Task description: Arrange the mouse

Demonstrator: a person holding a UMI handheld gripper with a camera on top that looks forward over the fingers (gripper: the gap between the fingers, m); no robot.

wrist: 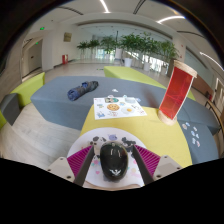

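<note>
Gripper view, wide-angle, over a yellow worktop (150,135) in a bright hall.

Far left: a yellow-green block (28,88) beside a long grey-blue upholstered surface (60,105), with a dark blue elongated object (82,90) lying on top of that surface, well apart from everything on the worktop.

Low centre: gripper (113,165) with both fingers (84,163) angled inward from either side, magenta pads on the inner faces. Between them, a black rounded computer mouse (114,157), sitting on a pale mat (100,176) at the near end of the yellow worktop. Fingers close against the mouse's two flanks; cannot tell whether pressing on it or merely flanking it with a hairline gap.

Beyond the fingers, further along the worktop: a white printed sheet (118,106) with small coloured pictures, lying flat, well ahead of the mouse.

Right of the sheet: a tall red and white upright panel (176,90), tilted slightly, standing at the worktop's right side.

Further right: a grey-blue surface (200,130) with small pale markings.

Background across the far end: a row of green potted plants (130,45) before large windows, ceiling strip lights overhead.
</note>
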